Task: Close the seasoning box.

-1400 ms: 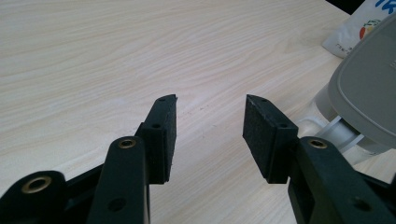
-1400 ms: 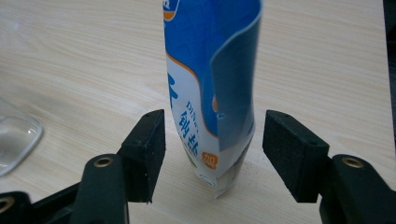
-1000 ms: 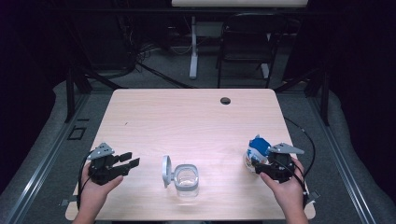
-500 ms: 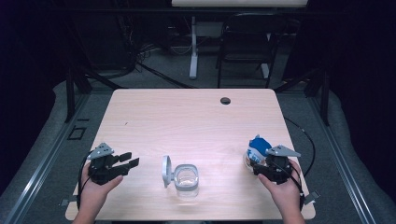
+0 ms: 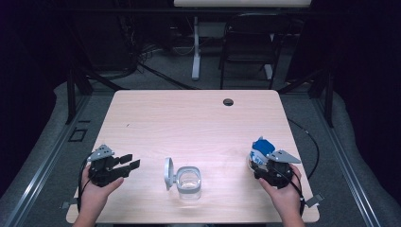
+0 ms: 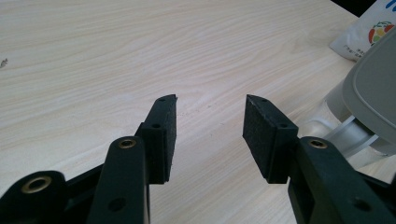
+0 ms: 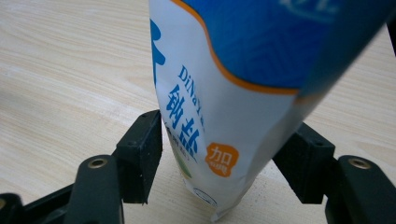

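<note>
A blue and white salt pouch (image 5: 261, 146) stands at the right side of the wooden table (image 5: 189, 123). My right gripper (image 5: 257, 161) is shut on it, and in the right gripper view its jaws (image 7: 224, 135) press on both sides of the pouch (image 7: 224, 93) near its lower end. A clear plastic container (image 5: 189, 180) sits near the front edge at the middle, its grey lid (image 5: 169, 173) flipped open to the left. My left gripper (image 5: 133, 161) rests at the front left, open and holding nothing (image 6: 210, 105). The lid (image 6: 378, 93) and the pouch (image 6: 369, 28) appear to its right.
A dark cable hole (image 5: 228, 101) lies near the table's far edge. A chair (image 5: 250, 47) and a white desk leg (image 5: 195, 47) stand behind the table. Bare wood spans the middle and far half of the table.
The right gripper with the pouch has edged slightly left. The left gripper and the container have not moved.
</note>
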